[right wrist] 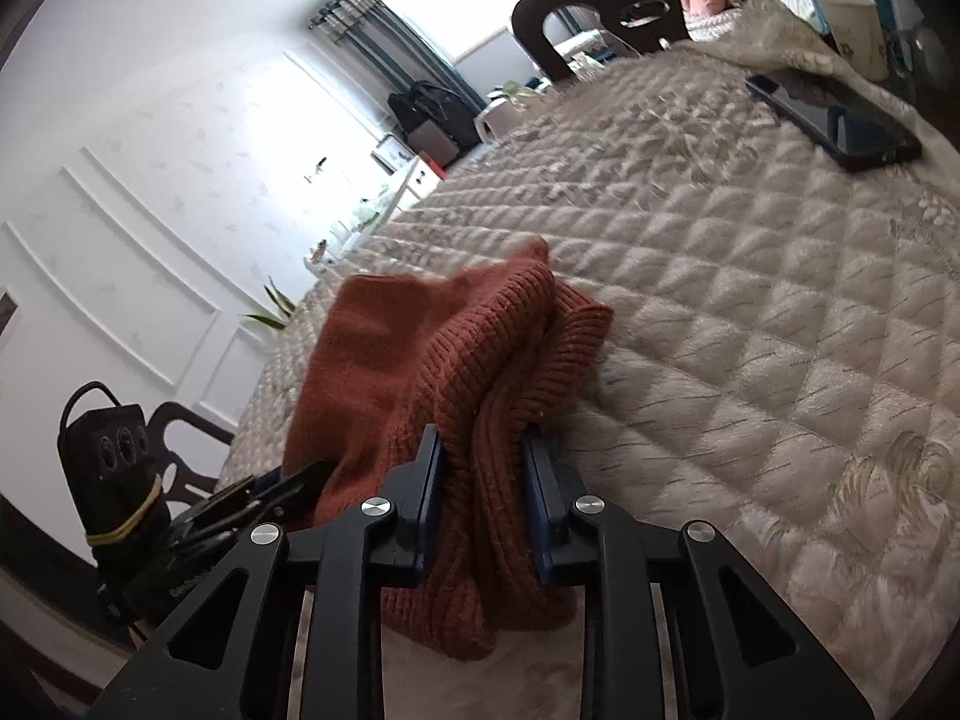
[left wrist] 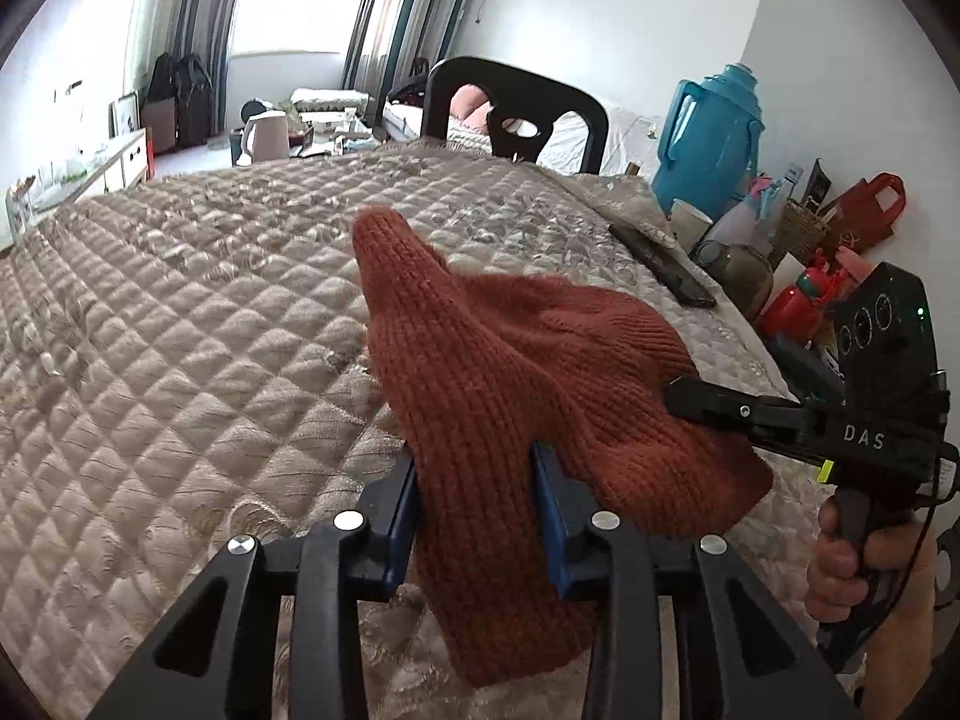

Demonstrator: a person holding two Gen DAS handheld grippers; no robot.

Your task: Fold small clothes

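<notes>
The rust knit hat (left wrist: 516, 372) hung between both: left hand-held gripper (left wrist: 477, 516) and right hand-held gripper (right wrist: 483, 498) each pinched its near edge, crown pointing away over the quilted counter (left wrist: 180, 300).

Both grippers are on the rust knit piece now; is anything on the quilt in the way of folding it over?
Nothing visible. Left gripper and right gripper both clamp the rust knit garment, and the quilt around it is bare. The phone lies well off, near the far edge.
</notes>
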